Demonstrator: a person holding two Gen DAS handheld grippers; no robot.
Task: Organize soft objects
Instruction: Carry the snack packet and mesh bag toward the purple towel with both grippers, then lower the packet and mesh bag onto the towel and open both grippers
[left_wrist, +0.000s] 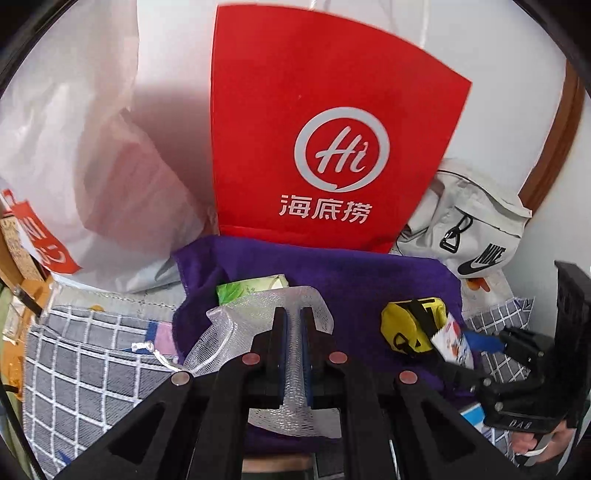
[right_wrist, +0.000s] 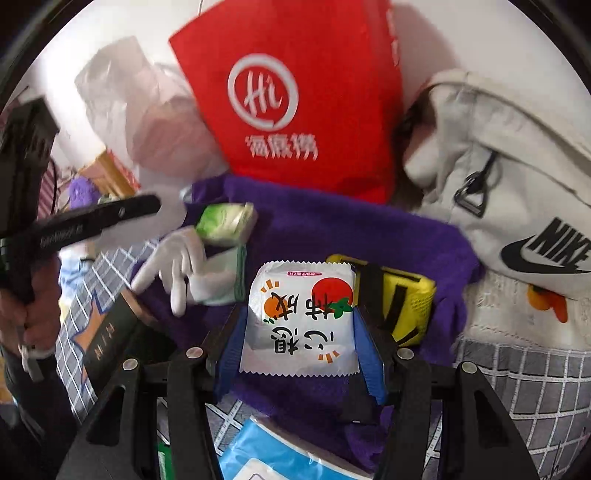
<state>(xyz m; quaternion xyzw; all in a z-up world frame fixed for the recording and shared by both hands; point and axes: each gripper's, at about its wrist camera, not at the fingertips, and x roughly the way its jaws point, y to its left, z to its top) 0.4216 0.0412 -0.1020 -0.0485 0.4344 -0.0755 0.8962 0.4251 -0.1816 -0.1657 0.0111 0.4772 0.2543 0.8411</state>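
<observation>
My left gripper (left_wrist: 293, 321) is pressed together on a white mesh glove (left_wrist: 258, 317), the fabric pinched between the blue pads and spilling out ahead of and beneath the jaws. My right gripper (right_wrist: 299, 317) is clamped around a white snack packet (right_wrist: 301, 317) printed with oranges, each blue pad flat against one side edge of it.

Both loads hang over the purple cloth (left_wrist: 369, 273) spread just ahead of me. On that cloth, just beyond my left fingertips, lies a green tissue pack (left_wrist: 251, 288); ahead and to the right of my right gripper sits a yellow pouch (right_wrist: 406, 299), partly hidden behind the packet. Further out stand a red paper bag (left_wrist: 332, 129), a white plastic bag (left_wrist: 74, 147) to its left and a white Nike bag (right_wrist: 498, 177) to its right. A grey checked cloth (left_wrist: 85, 354) covers the surface on both sides of the purple one.

I judge the sorting to be midway: two small things already rest on the purple cloth, two more are in my grip and not yet set down. A blue packet (right_wrist: 266, 450) lies below my right jaws, near the cloth's close edge, and may still need placing. Whether the bags are to receive anything, I cannot tell.
</observation>
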